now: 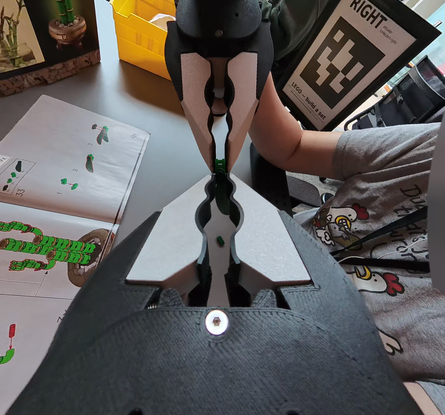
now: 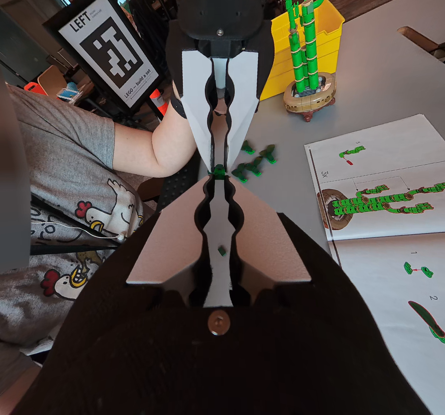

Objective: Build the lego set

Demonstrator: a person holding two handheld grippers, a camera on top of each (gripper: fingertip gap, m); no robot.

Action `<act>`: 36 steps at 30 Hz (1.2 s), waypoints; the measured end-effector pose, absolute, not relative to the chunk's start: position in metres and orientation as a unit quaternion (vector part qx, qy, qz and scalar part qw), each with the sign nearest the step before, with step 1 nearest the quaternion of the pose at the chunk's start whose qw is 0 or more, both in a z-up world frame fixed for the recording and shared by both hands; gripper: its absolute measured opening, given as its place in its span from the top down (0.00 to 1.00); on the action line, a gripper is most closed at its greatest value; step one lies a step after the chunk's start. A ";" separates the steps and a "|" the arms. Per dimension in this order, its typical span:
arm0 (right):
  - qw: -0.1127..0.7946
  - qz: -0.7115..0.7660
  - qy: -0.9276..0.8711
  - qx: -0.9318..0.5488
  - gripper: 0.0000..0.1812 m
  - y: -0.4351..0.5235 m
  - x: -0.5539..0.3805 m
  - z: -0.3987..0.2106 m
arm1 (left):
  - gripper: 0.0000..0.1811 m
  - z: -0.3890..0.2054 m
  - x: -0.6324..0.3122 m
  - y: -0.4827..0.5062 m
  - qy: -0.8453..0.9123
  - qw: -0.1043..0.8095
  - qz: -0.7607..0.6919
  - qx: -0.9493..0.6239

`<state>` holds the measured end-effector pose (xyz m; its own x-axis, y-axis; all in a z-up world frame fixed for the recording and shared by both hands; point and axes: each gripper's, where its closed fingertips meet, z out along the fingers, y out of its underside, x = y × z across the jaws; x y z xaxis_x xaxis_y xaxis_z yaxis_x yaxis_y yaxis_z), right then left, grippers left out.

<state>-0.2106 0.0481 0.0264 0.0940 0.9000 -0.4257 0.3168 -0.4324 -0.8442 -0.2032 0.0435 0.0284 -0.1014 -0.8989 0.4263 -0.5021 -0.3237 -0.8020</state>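
Left claw and right claw, tip to tip, clamp green pieces beside loose leaves.

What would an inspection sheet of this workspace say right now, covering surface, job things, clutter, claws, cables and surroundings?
Surface: grey table, mostly bare between items.
Job's things: bamboo model upright in its tan pot; open instruction booklet; finished leaf pieces lying loose on the table; one small green piece lying alone below the claws.
Clutter: yellow bin behind the model; set box at the table's far side.
Claws: left claw shut on a dark green leaf; right claw shut on a bright green clip; tips meet nose to nose.
Cables: thin white cord across the person's shirt.
Surroundings: two framed marker signs, chairs, windows.
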 end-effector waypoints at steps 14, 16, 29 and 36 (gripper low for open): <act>0.323 0.526 -0.414 -0.670 0.97 0.063 -0.210 0.034 | 0.96 0.033 -0.201 0.057 0.556 0.276 -0.447 -0.644; 0.326 0.535 -0.418 -0.658 0.97 0.060 -0.210 0.038 | 0.96 0.037 -0.201 0.054 0.552 0.270 -0.464 -0.638; 0.335 0.583 -0.372 -0.640 0.97 0.066 -0.210 0.053 | 0.82 0.058 -0.203 0.056 0.525 0.292 -0.500 -0.624; 0.369 0.611 -0.297 -0.635 0.97 0.085 -0.205 0.066 | 0.85 0.072 -0.209 0.086 0.563 0.518 -0.233 -0.600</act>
<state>-0.2050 0.0847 0.0658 0.0774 0.8272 -0.5566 -0.0736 -0.5520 -0.8306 -0.2093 0.0856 0.0718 0.2563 -0.9179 -0.3031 -0.4349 0.1705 -0.8842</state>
